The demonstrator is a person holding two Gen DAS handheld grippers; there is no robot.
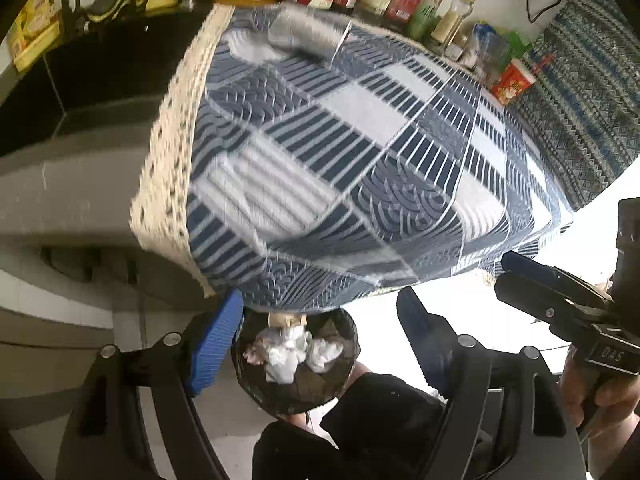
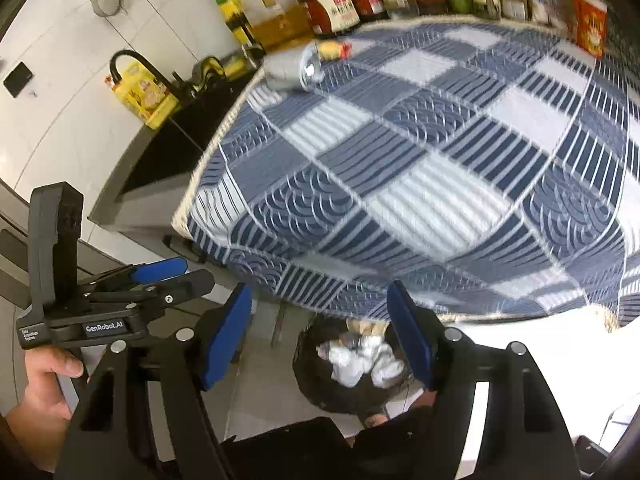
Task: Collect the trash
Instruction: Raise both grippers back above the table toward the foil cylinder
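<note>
While both of our grippers hang above the black-lined trash bin [image 2: 340, 376] on the floor, the piece of trash we judge to be next lies well away from them: a clear plastic bottle [image 2: 308, 65] on its side at the far left corner of the blue patchwork tablecloth [image 2: 420, 184]. Our left gripper [image 1: 320, 344] has its blue pads spread wide with nothing between them; through the gap we see only the bin below, holding crumpled white tissues [image 1: 292, 354]. Our right gripper [image 2: 320, 336] is likewise parted and empty, with the same bin and its tissues [image 2: 360, 360] showing between the fingers.

From either gripper the bottle lies up and across the table, close to the row of sauce and oil bottles [image 2: 360, 0] along the wall and near the edge that borders the dark sink [image 2: 168, 148]. In the right wrist view its long axis runs roughly left to right, base toward us and yellow-labelled neck with red cap pointing right; in the left wrist view the bottle [image 1: 308, 38] is blurred, so we cannot confirm this there. Since it rests at the left corner, we judge the left hand the nearer one. A grip across the body, fingers set crosswise to that axis, looks the safer approach, as the round bottle could roll toward the edge.
</note>
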